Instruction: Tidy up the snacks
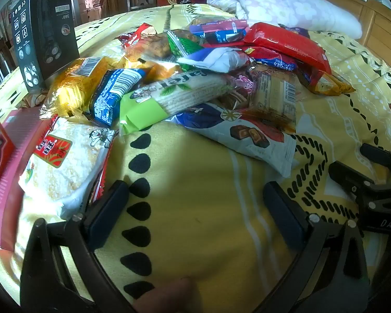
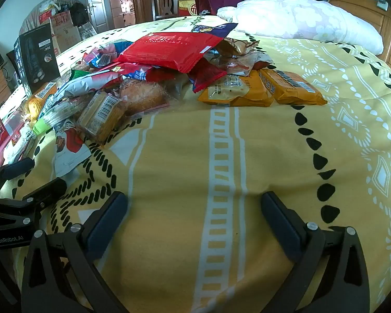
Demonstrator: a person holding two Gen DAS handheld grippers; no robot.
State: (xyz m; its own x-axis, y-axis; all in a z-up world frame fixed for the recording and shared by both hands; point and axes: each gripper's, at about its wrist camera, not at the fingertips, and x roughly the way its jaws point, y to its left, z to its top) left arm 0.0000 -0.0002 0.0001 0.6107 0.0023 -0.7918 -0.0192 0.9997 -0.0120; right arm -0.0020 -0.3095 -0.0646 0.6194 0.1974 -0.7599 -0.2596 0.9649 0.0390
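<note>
A heap of snack packets lies on a yellow patterned bedspread (image 1: 200, 221). In the left wrist view I see a green and white wafer pack (image 1: 169, 96), a blue packet (image 1: 112, 96), a white rice-cracker bag (image 1: 65, 161), a white chocolate-cake bag (image 1: 242, 133) and a long red pack (image 1: 286, 43). My left gripper (image 1: 195, 198) hovers open over bare cloth just short of the heap. In the right wrist view a big red bag (image 2: 169, 49) tops the heap, with two orange packs (image 2: 263, 88) beside it. My right gripper (image 2: 194, 207) stands open over bare cloth, nothing between its fingers.
A black product box (image 1: 44, 34) stands upright at the heap's left. A red and pink box (image 1: 5, 156) lies at the left edge. A white flowered pillow (image 2: 307, 18) and a wooden headboard (image 2: 365, 7) are at the back right. The other gripper (image 1: 372, 182) shows at the right.
</note>
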